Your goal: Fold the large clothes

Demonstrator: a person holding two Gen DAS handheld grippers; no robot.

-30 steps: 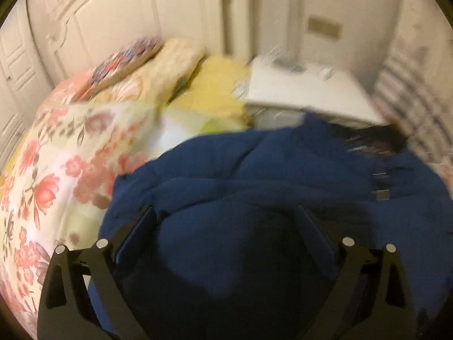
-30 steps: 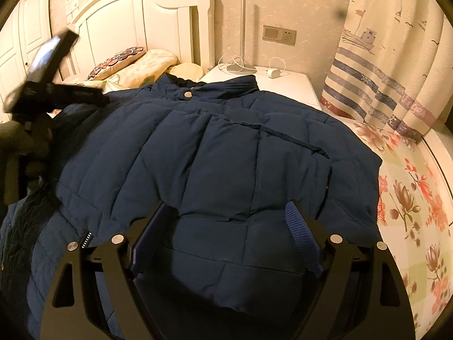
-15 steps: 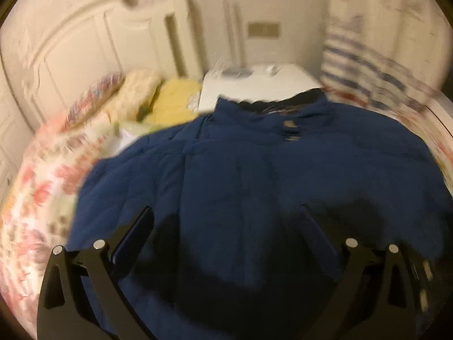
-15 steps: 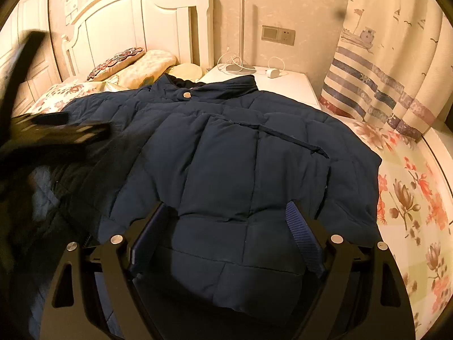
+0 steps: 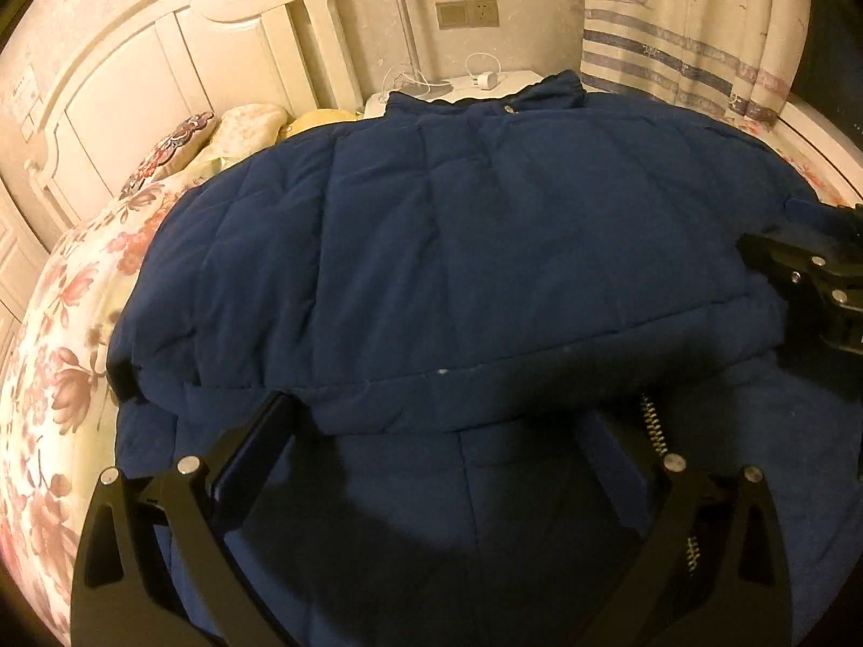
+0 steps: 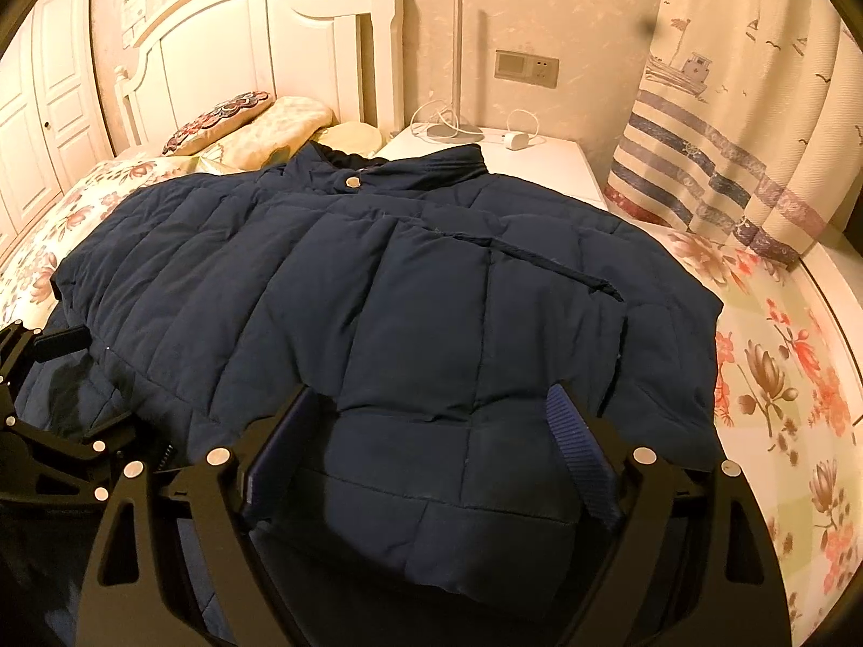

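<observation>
A large navy quilted jacket lies spread on the bed, collar toward the nightstand, with both sleeves folded over its body. It also shows in the right wrist view. My left gripper is open and empty, hovering over the jacket's lower left part by the zipper. My right gripper is open and empty over the folded sleeve at the jacket's lower right. The right gripper's body shows at the right edge of the left wrist view. The left gripper's body shows at the left edge of the right wrist view.
The floral bedspread surrounds the jacket. Pillows lie by the white headboard. A white nightstand holds a lamp base and a charger. A striped curtain hangs at the right.
My left gripper swung from the jacket's left side round to its lower edge and dropped closer to it. The jacket's left sleeve now lies folded across the body. The right gripper stayed put.
</observation>
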